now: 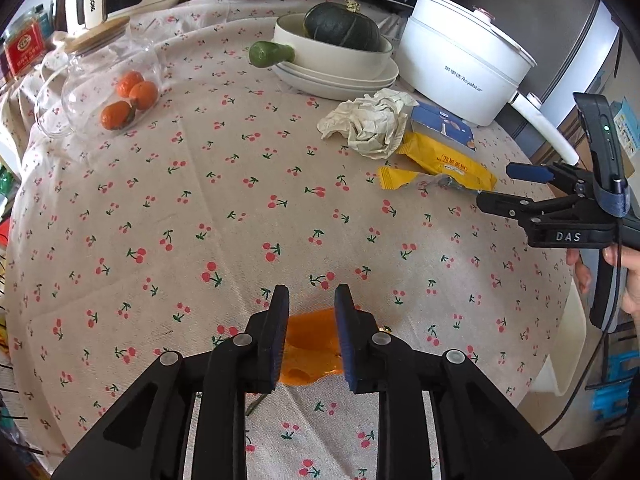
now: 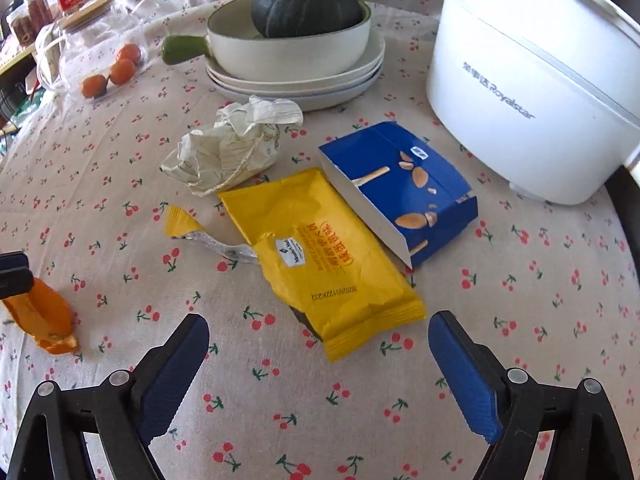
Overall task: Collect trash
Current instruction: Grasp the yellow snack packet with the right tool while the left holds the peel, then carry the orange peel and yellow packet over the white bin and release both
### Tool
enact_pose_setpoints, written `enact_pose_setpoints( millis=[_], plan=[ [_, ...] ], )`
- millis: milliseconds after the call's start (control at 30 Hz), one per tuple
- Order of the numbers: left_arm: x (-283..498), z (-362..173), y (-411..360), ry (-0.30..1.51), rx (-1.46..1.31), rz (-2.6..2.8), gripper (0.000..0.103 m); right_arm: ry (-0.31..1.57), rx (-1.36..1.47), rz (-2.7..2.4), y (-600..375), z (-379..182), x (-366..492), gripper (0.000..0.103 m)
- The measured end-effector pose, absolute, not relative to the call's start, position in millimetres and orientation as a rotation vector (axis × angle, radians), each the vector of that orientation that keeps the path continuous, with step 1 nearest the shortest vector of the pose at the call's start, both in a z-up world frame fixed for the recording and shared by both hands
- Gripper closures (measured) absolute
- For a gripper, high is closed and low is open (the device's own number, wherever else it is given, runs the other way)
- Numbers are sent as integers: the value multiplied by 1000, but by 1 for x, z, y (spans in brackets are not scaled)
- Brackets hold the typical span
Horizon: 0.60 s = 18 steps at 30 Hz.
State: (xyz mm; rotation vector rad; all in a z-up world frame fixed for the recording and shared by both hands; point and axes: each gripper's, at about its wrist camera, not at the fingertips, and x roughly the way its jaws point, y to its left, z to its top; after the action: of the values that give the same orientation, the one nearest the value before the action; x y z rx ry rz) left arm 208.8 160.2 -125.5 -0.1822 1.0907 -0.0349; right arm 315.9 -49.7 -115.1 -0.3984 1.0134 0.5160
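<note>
The cherry-print tablecloth [image 2: 120, 184] covers the whole table, and at its back sit the white electric pot [image 2: 536, 80] and a dark squash [image 2: 306, 4] in a handled bowl atop stacked plates [image 2: 296, 80]. A glass jar [image 1: 108, 84] lying on its side holds small oranges.

The trash lies in a cluster in front of the plates: a blue snack box [image 2: 400, 196], a yellow wrapper [image 2: 328, 256] touching it, and a crumpled paper wad [image 2: 224, 152] just beside both.

The right gripper [image 2: 318, 364] hovers with its jaws wide apart, the near end of the yellow wrapper between them. To take it well, it should come down over that crimped edge and close flat — the box beside it could get nudged.

The left gripper [image 1: 310, 336] has its fingers around an orange piece [image 1: 310, 350] on the cloth — whether they actually pinch it, I cannot tell.
</note>
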Motion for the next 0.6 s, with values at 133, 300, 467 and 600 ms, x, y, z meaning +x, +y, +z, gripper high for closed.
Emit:
enact_pose_setpoints(
  millis=[133,300,467,600],
  plan=[
    [208,-129,152,1113,-116,-71,43,1045,-442,511,-39,-131,340,11],
    [209,-147,138,1195,21,-152,43,1089,-409,523,-34,-148,356,17],
    [204,-157,130,1207,119,-205,43,1085,-355,555,-37,-143,350,42],
    [198,-157,126,1212,138,-247,44,1070,-341,568,-48,-130,329,55]
  ],
)
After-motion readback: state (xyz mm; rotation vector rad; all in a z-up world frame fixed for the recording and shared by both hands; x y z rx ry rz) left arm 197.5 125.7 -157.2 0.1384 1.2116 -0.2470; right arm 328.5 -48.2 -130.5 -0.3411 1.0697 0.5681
